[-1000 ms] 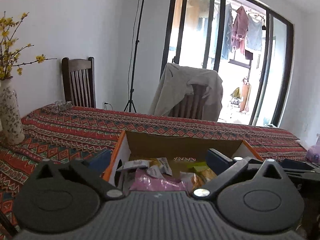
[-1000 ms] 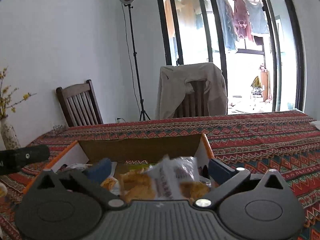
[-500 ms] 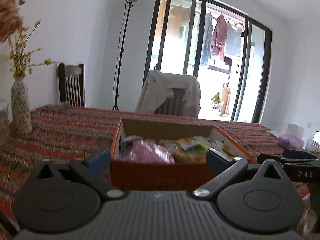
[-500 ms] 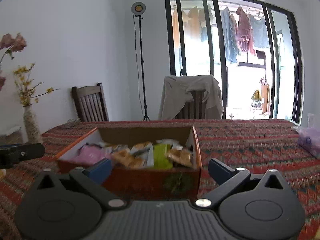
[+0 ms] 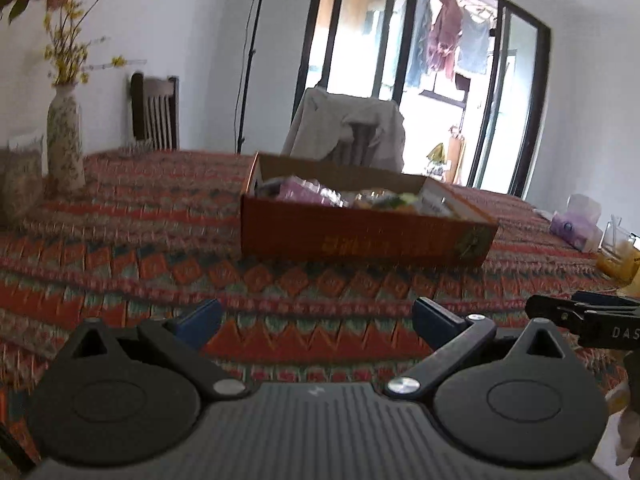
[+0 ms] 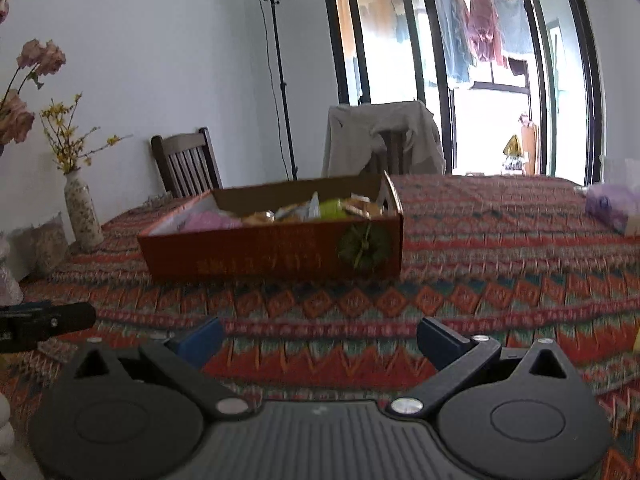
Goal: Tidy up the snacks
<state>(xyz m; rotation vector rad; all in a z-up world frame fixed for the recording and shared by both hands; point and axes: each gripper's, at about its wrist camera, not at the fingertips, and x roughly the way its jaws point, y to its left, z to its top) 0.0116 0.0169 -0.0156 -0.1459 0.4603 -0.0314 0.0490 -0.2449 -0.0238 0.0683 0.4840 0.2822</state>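
Fingers of the left gripper and right gripper stand apart and empty above the patterned surface, with the snack-filled orange box ahead, well beyond their tips.

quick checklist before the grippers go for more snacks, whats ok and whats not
1. Left gripper open and empty: ok, jaws wide apart with only tablecloth between them.
2. Right gripper open and empty: ok, same.
3. Box flat on the table, top open: ok.
4. Room left in the box: cannot tell; snacks already reach about rim height.
5. Next snack located: cannot tell; yellow packets show at the far right edge of the left view, cut off and blurred.
6. Clear path to the box: ok, only bare tablecloth lies between grippers and box.
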